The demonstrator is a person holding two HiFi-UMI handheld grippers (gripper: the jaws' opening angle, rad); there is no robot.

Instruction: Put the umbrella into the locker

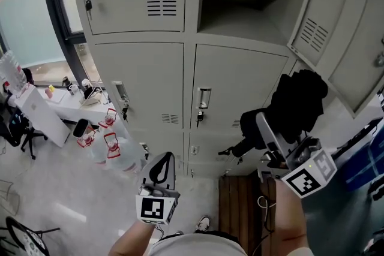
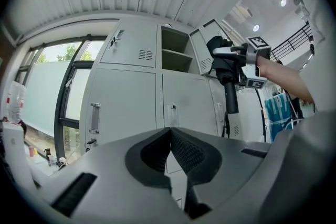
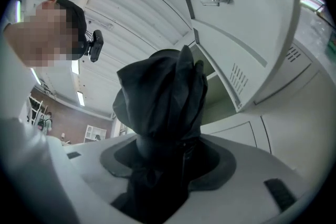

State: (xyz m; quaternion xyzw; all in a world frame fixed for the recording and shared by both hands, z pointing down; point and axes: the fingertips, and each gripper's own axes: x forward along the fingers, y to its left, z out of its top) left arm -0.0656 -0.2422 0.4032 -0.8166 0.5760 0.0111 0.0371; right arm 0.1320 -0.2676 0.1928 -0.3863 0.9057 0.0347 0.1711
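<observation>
R gripper point(image 3: 164, 152) is seen clamped on a folded black umbrella point(image 3: 160, 89), which is held up beside the open locker point(image 1: 252, 15), its door point(image 1: 336, 15) swung wide. L gripper point(image 2: 169, 136) is held low, jaws pressed together w/ nothing between, facing shut doors.

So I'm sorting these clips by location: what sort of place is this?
Probably a staff locker area in an office or workplace: a bank of grey metal lockers, one upper compartment standing open, and a white desk beside a tall window.
</observation>
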